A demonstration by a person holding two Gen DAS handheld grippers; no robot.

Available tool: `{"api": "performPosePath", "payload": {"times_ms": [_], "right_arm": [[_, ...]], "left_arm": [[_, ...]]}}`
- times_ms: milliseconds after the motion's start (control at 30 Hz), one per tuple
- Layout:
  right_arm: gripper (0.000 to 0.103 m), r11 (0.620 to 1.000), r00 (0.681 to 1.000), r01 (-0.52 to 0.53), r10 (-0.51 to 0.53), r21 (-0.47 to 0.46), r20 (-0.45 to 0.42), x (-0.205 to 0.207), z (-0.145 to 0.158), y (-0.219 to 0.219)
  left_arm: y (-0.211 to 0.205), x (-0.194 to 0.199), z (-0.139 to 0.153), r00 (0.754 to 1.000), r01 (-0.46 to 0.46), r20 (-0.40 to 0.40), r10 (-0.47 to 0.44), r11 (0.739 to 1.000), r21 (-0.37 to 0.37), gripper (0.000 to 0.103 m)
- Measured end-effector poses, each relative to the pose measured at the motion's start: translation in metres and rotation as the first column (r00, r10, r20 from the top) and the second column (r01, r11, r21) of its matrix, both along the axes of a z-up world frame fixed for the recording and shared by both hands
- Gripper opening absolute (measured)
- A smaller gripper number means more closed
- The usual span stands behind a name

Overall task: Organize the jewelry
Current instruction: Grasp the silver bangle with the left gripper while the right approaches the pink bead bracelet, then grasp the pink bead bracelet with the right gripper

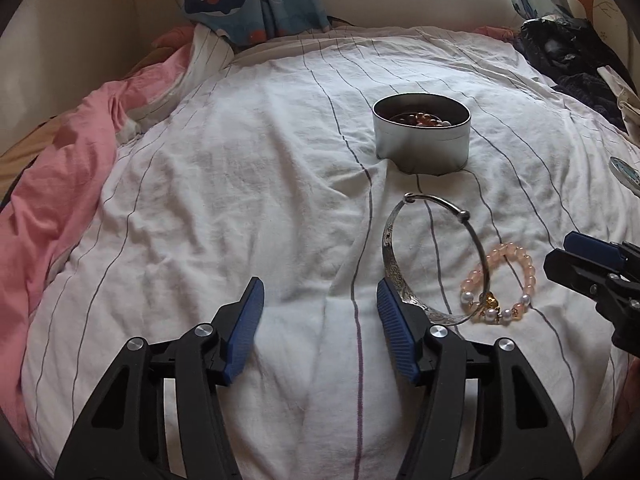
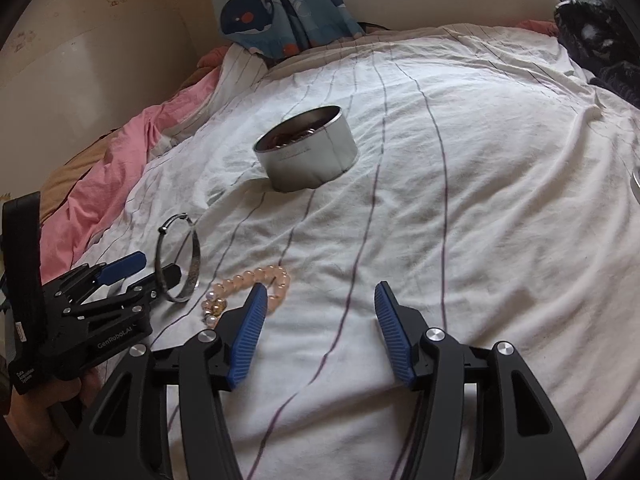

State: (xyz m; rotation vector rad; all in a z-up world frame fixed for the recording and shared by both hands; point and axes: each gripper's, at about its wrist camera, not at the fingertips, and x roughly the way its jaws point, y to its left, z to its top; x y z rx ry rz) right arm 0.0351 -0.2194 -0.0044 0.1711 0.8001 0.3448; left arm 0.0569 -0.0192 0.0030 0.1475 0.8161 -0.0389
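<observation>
Working surface: white bedsheet with thin dark stripes [image 1: 240, 208], rumpled; pink blanket [image 1: 52, 216] bunched along its left edge.
Container: one round grey metal tin [image 1: 422, 142], lid off, standing mid-sheet; reddish and pale beads already lie inside.
Loose pieces, counted: two. One engraved silver bangle [image 1: 432, 256], near side of the tin; one pink bead bracelet with white pearls and a gold charm [image 1: 500, 284], touching the bangle's right side.
Left gripper [image 1: 320, 320]: jaws apart, nothing between them; only sheet in the gap. Right finger's outer side sits against the bangle's wide band, which looks propped up off the sheet.
Right gripper [image 2: 320, 316]: jaws apart, empty; left finger overlaps the bead bracelet in view, contact uncertain.
Step, judged: picking up the bangle for the tin.
Doing it well: shift the left gripper right so the band falls between the blue pads, close on the wide engraved part, lift clear of the beads to avoid dragging them.
Risk: thin metal slipping, soft bedding giving way.
</observation>
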Motion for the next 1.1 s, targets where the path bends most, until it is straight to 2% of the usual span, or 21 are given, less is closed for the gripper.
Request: {"api": "performPosePath", "payload": {"times_ms": [100, 233, 267, 300, 367, 433, 500, 567, 667, 700, 733, 800, 833, 867, 933, 1033, 1100], "right_arm": [[0.051, 0.998, 0.998, -0.063, 0.063, -0.022, -0.015, 0.009, -0.001, 0.018], [0.040, 0.994, 0.994, -0.074, 0.067, -0.085, -0.083, 0.019, -0.011, 0.028], [0.035, 0.991, 0.995, -0.066, 0.056, -0.116, -0.084, 0.019, -0.012, 0.028], [0.027, 0.987, 0.996, -0.055, 0.043, -0.151, -0.081, 0.018, -0.012, 0.027], [0.025, 0.978, 0.998, -0.018, 0.004, -0.206, -0.069, 0.017, -0.011, 0.022], [0.025, 0.960, 0.998, 0.046, -0.059, -0.278, -0.036, 0.016, -0.009, 0.015], [0.025, 0.961, 0.995, 0.076, -0.090, -0.266, -0.042, 0.016, -0.009, 0.003], [0.025, 0.970, 0.994, 0.075, -0.090, -0.232, -0.056, 0.017, -0.010, -0.005], [0.025, 0.973, 0.996, 0.049, -0.063, -0.226, -0.057, 0.017, -0.011, -0.002], [0.025, 0.972, 0.997, 0.034, -0.049, -0.232, -0.058, 0.018, -0.011, 0.001], [0.024, 0.972, 0.998, 0.019, -0.034, -0.235, -0.060, 0.017, -0.012, 0.004], [0.019, 0.973, 0.998, 0.006, -0.021, -0.230, -0.067, 0.017, -0.012, 0.007], [0.011, 0.975, 0.997, 0.025, -0.041, -0.223, -0.069, 0.018, -0.011, 0.004], [0.010, 0.975, 0.995, 0.053, -0.070, -0.215, -0.069, 0.018, -0.011, -0.002], [0.009, 0.975, 0.992, 0.096, -0.110, -0.200, -0.063, 0.018, -0.009, -0.012], [0.009, 0.982, 0.996, 0.076, -0.083, -0.175, -0.037, 0.014, -0.004, -0.011], [0.010, 0.984, 0.995, 0.051, -0.064, -0.172, -0.074, 0.017, -0.009, -0.007]], "left_arm": [[0.007, 0.004, 0.001, 1.000, -0.011, -0.008, 0.011, 1.000, -0.025, 0.056], [0.003, 0.001, 0.012, 0.999, 0.006, 0.053, -0.004, 0.999, -0.044, 0.056], [-0.001, 0.000, 0.015, 0.998, 0.030, 0.065, -0.027, 0.998, -0.052, 0.056], [-0.008, -0.002, 0.018, 0.995, 0.064, 0.075, -0.060, 0.996, -0.064, 0.056], [-0.022, -0.002, 0.020, 0.989, 0.128, 0.085, -0.124, 0.990, -0.053, 0.056], [-0.039, 0.002, 0.018, 0.981, 0.189, 0.063, -0.185, 0.980, -0.065, 0.056], [-0.049, 0.013, 0.011, 0.977, 0.212, 0.011, -0.212, 0.972, -0.096, 0.056], [-0.051, 0.027, -0.004, 0.981, 0.172, -0.070, -0.180, 0.979, -0.105, 0.056], [-0.044, 0.033, -0.010, 0.981, 0.144, -0.105, -0.163, 0.975, -0.167, 0.046], [-0.043, 0.032, -0.010, 0.978, 0.158, -0.107, -0.178, 0.972, -0.175, 0.037], [-0.045, 0.031, -0.010, 0.975, 0.177, -0.105, -0.195, 0.972, -0.157, 0.025], [-0.047, 0.028, -0.009, 0.975, 0.193, -0.096, -0.202, 0.976, -0.101, 0.009], [-0.044, 0.028, -0.007, 0.980, 0.172, -0.087, -0.178, 0.982, -0.077, 0.005], [-0.039, 0.028, -0.005, 0.987, 0.135, -0.076, -0.139, 0.989, -0.060, 0.004], [-0.027, 0.031, -0.003, 0.993, 0.079, -0.076, -0.085, 0.994, -0.079, 0.004], [-0.023, 0.031, -0.002, 0.992, 0.089, -0.077, -0.096, 0.992, -0.090, 0.004], [-0.025, 0.033, -0.005, 0.988, 0.107, -0.098, -0.117, 0.990, -0.096, 0.009]]}}
